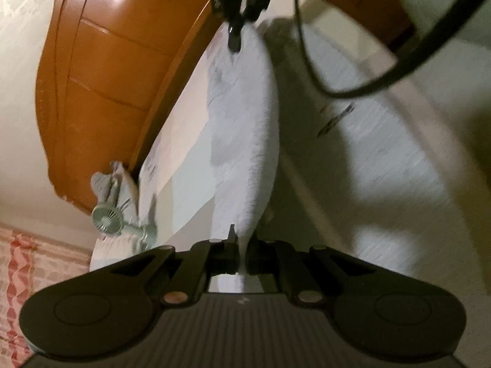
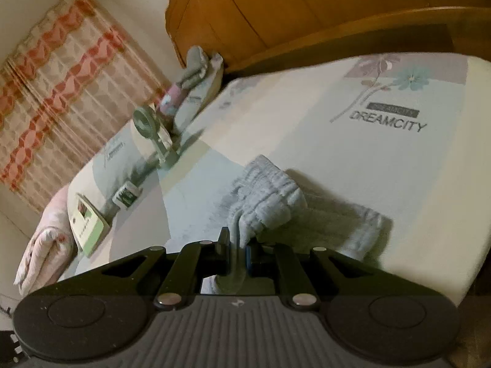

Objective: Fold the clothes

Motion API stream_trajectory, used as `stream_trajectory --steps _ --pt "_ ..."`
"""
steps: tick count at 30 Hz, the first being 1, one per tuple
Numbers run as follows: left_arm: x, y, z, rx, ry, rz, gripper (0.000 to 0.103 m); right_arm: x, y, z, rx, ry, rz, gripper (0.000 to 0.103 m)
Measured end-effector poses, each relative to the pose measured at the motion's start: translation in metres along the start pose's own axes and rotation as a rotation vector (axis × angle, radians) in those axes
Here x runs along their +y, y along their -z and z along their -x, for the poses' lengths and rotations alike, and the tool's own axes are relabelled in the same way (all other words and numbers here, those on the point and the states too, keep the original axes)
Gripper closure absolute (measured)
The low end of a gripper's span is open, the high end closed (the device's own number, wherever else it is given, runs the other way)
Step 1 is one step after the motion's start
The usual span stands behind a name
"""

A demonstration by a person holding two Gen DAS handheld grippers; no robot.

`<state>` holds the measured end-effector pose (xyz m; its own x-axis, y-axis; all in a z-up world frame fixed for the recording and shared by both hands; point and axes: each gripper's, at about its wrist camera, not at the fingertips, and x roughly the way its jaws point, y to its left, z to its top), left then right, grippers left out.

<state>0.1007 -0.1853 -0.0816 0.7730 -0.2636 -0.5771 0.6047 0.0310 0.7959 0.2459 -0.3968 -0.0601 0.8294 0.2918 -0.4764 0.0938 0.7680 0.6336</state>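
1. The grey garment [image 2: 270, 196] is on the bed, and I have it pinched at two places; in my left wrist view it [image 1: 242, 116] hangs stretched as a long strip between the two grippers, lifted off the sheet.
2. My left gripper [image 1: 242, 253] is clamped on the near end of the cloth, its jaws pressed together with the fabric running up between them.
3. My right gripper [image 2: 237, 247] is also clamped on the cloth, a bunched fold pinched between its jaws; in the left view it [image 1: 234, 38] shows at the top, holding the far end.
4. In the right view the rest of the garment lies crumpled on the bed sheet [image 2: 307, 116], just ahead of the gripper.
5. The sheet carries printed flowers and the word DREAMCITY.
6. Along the far edge of the bed I see a small fan [image 2: 147, 125], a small box [image 2: 125, 196] and a green-edged flat box [image 2: 89, 224].
7. Behind the bed stands a wooden headboard [image 2: 291, 9].
8. A red-patterned curtain [image 2: 61, 92] hangs to the left.
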Motion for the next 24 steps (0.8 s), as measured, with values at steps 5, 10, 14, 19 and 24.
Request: stream_trajectory --steps 5,10,14,19,24 --pt "-0.015 -0.014 0.006 0.009 0.048 -0.011 0.101 -0.017 0.001 0.000 0.061 -0.009 -0.003 0.092" --pt "-0.026 -0.023 0.011 0.014 0.085 -0.008 0.101 -0.026 0.006 0.005 0.088 -0.012 0.022 0.092" --pt "-0.026 -0.026 0.008 0.014 0.115 0.008 0.101 -0.029 0.007 0.007 0.098 -0.005 0.054 0.092" --pt "-0.028 -0.033 0.004 0.007 0.156 0.033 0.101 -0.034 0.000 0.007 0.114 0.008 0.053 0.092" --pt "-0.029 -0.036 -0.004 0.014 0.202 0.058 0.101 -0.042 -0.002 0.006 0.138 0.025 0.046 0.092"
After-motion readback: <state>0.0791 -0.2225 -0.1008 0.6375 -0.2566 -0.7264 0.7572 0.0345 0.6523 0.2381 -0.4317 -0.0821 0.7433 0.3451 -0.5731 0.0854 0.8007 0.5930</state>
